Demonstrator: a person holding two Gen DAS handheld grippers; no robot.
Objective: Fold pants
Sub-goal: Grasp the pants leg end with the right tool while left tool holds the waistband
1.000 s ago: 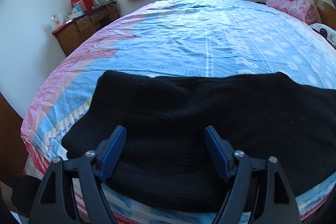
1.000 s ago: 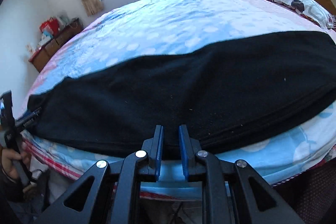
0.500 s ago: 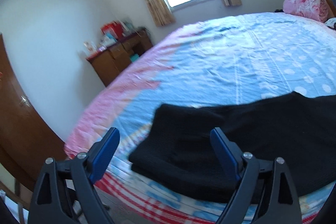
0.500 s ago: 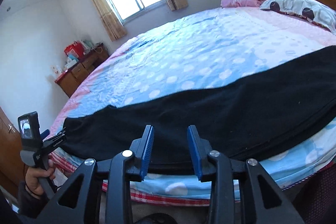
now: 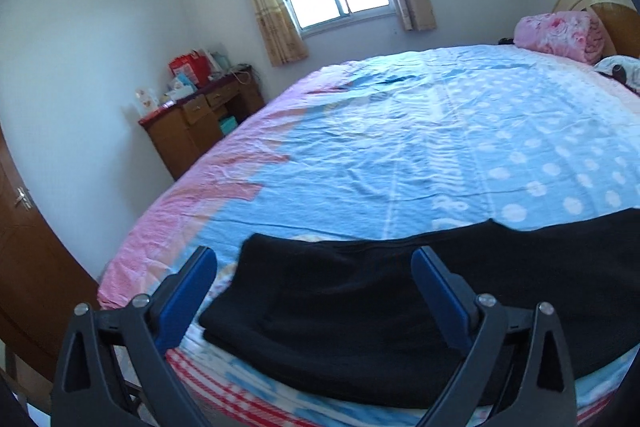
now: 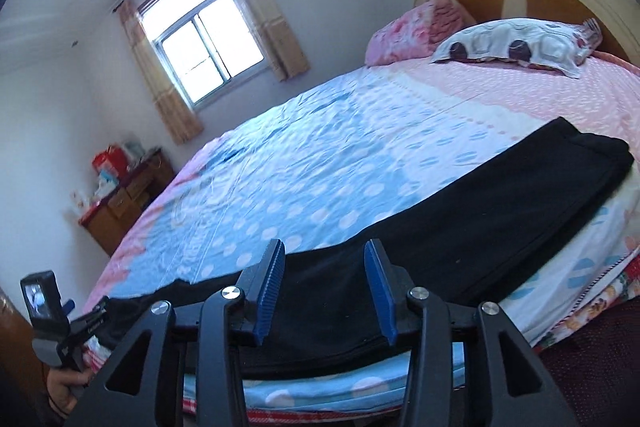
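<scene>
While both jaws opening — pants (image 5: 400,311) flat, unheld.

Open bedsheet (image 5: 400,155) beyond the pants (image 5: 360,307)

The black pants (image 6: 460,227) lay flat in a long folded strip along the near edge of the bed; they ran from lower left to right of the frame; layered edges showed along the near side.

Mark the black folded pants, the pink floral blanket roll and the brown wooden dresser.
black folded pants (image 5: 360,315), left wrist view, flat top layer.
pink floral blanket roll (image 5: 556,31), left wrist view, its front face.
brown wooden dresser (image 5: 192,131), left wrist view, drawer front.
</scene>
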